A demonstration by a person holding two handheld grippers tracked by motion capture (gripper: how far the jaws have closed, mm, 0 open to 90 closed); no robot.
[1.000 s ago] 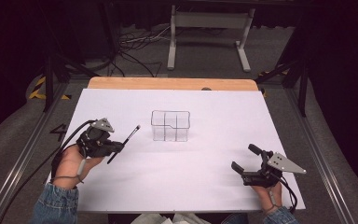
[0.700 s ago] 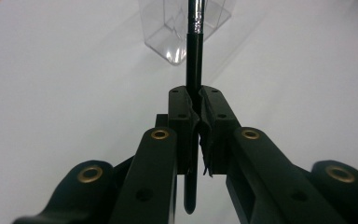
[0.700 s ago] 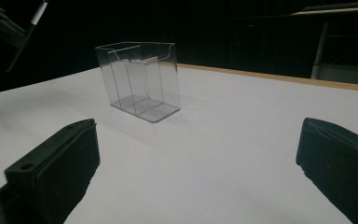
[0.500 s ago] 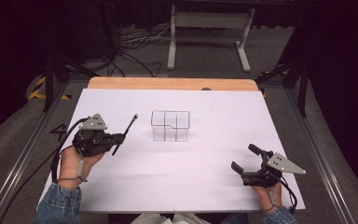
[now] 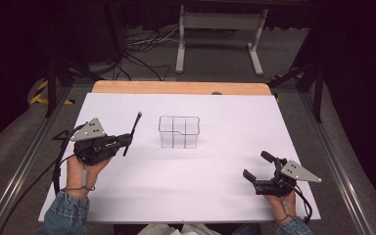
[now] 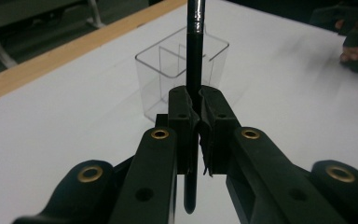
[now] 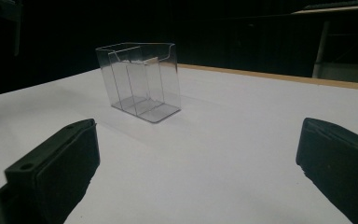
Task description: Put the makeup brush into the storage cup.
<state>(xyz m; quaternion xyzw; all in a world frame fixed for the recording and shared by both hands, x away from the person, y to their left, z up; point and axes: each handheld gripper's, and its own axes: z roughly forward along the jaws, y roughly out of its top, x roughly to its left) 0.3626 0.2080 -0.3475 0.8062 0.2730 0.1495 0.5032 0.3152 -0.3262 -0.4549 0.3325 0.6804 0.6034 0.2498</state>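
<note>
Left gripper [image 5: 124, 142] fingers [image 6: 185, 109] clenched on black pen [image 6: 195, 56], upright between them, near surface's [image 5: 215, 196] left edge; right gripper [image 5: 259, 166] fingers released

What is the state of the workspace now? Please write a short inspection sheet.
Surface: white table with a wooden far edge.
Job's things: black pen clamped upright; clear divided holder empty, standing mid-table.
Clutter: nothing seen.
Grippers: left gripper shut on the pen, near the holder; right gripper open, holding nothing, at the near right.
Cables: a black cable trails from the left gripper; more lie on the floor behind.
Surroundings: grey stand, dark floor.
</note>
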